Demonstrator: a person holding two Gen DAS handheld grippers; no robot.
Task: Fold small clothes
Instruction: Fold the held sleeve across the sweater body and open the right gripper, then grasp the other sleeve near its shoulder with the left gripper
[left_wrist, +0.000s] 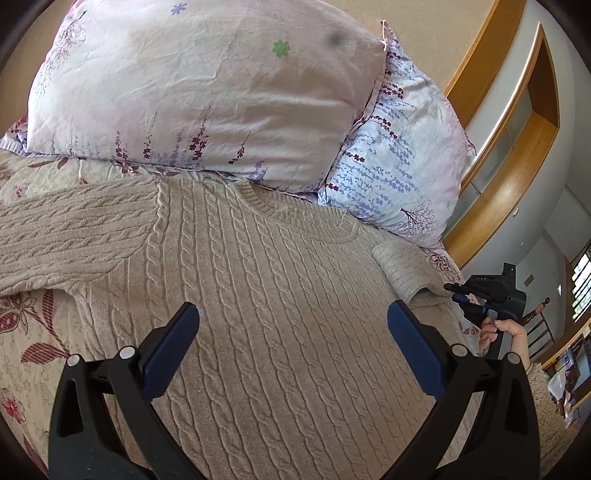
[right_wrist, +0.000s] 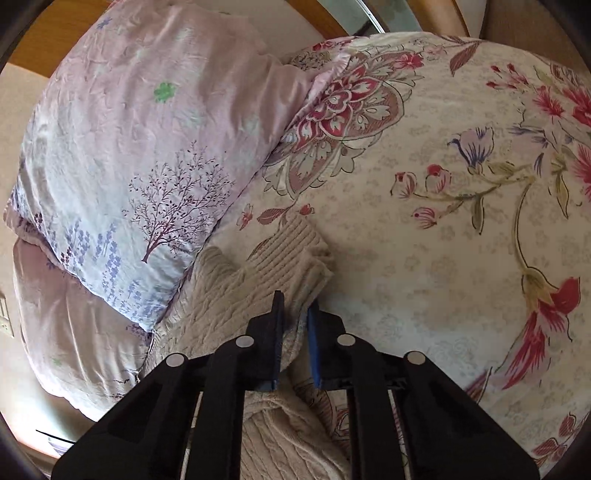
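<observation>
A beige cable-knit sweater (left_wrist: 266, 280) lies flat on the bed, neckline toward the pillows, its left sleeve spread out to the left. My left gripper (left_wrist: 293, 314) is open and empty, hovering over the sweater's chest. My right gripper (right_wrist: 295, 306) is shut on the sweater's right sleeve (right_wrist: 284, 266) near its ribbed cuff, which is lifted off the bedspread. In the left wrist view the right gripper (left_wrist: 465, 295) shows at the sweater's right edge, held by a hand.
Two floral pillows (left_wrist: 207, 92) (right_wrist: 122, 177) lie stacked at the head of the bed just beyond the sweater's collar. A flowered bedspread (right_wrist: 443, 229) covers the bed. A wooden headboard and wall panel (left_wrist: 517, 140) stand at the right.
</observation>
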